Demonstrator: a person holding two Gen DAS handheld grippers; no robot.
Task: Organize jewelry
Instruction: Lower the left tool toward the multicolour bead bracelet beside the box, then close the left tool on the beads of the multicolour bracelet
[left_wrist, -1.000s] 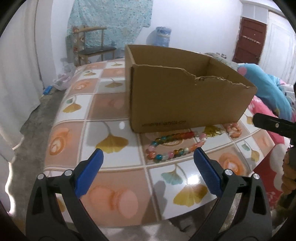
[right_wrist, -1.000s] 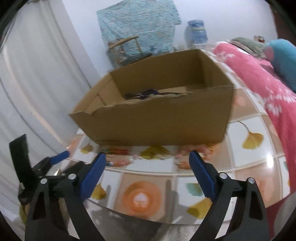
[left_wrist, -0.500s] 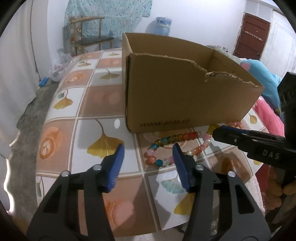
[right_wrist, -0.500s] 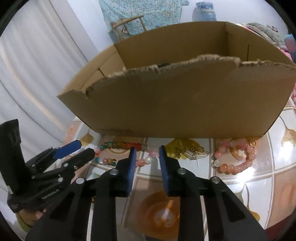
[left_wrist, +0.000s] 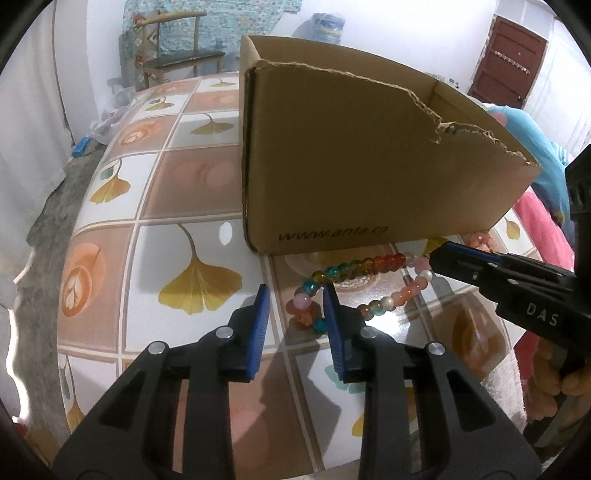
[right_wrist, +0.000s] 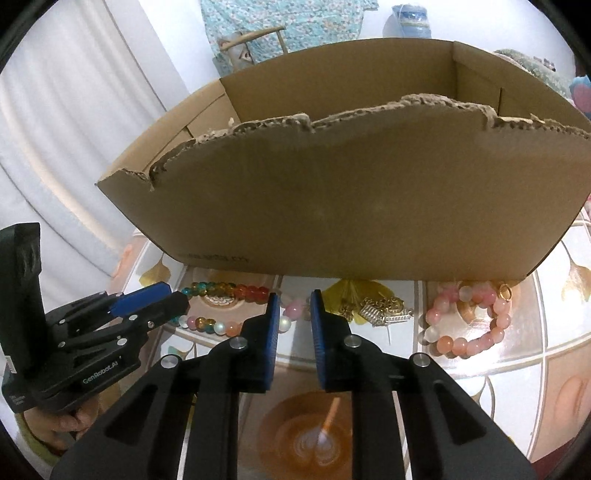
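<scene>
A multicoloured bead necklace (left_wrist: 362, 266) lies on the tiled table in front of a torn cardboard box (left_wrist: 354, 162). My left gripper (left_wrist: 295, 293) is narrowly open around the necklace's left end, just above the table. My right gripper (right_wrist: 292, 301) is narrowly open around the necklace's right end (right_wrist: 295, 306), and it shows at the right of the left wrist view (left_wrist: 443, 251). The box (right_wrist: 362, 192) fills the right wrist view. A gold trinket (right_wrist: 384, 306) and a pink bead bracelet (right_wrist: 469, 321) lie to the right of the necklace.
The patterned table (left_wrist: 118, 206) ends close below both grippers. A wooden chair (left_wrist: 177, 48) and a water jug (left_wrist: 327, 26) stand by the far wall. A pink and blue bedcover (left_wrist: 546, 162) lies at the right. A brown door (left_wrist: 506, 62) is behind it.
Both grippers have moved forward and down to the necklace. Their jaws have narrowed from wide open to a small gap around the beads.
</scene>
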